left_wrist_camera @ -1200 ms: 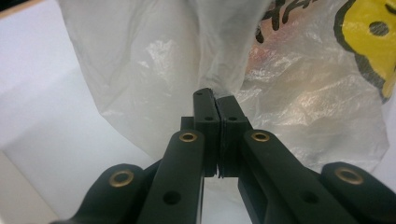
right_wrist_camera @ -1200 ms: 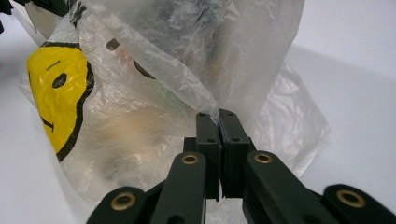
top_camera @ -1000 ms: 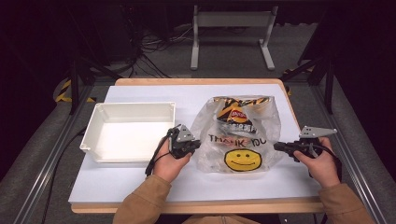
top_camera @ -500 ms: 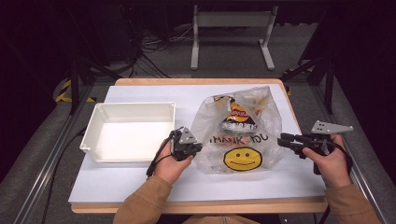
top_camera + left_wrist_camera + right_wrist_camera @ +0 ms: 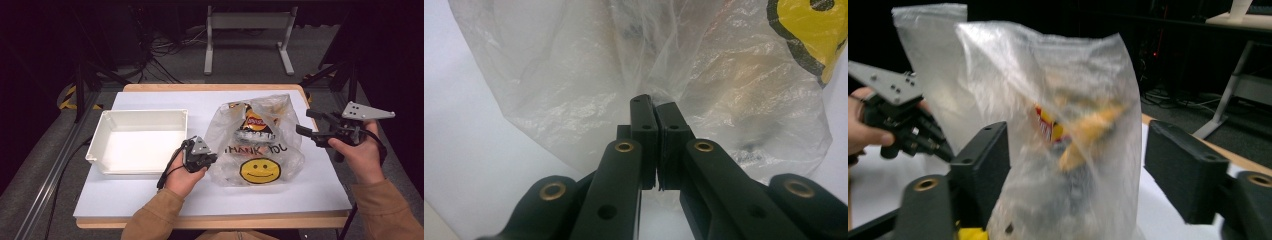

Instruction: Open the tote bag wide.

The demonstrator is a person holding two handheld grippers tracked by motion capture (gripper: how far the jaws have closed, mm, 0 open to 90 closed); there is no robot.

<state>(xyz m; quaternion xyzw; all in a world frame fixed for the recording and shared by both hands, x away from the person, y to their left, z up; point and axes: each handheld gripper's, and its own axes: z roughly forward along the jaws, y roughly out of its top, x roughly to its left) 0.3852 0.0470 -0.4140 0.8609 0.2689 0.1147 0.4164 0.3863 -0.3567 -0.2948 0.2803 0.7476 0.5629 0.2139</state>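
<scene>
The left gripper (image 5: 209,159) is held low in the left hand (image 5: 183,172), jaws closed flat together and pointing toward the right gripper (image 5: 306,122). The right gripper is raised in the right hand (image 5: 361,156), jaws spread wide apart, aimed back toward the left gripper.

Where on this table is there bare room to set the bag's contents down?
The white bin has bare room inside, and the table is bare behind it. The front strip near the left gripper is narrower. The plastic bag and right gripper crowd the right half.
</scene>
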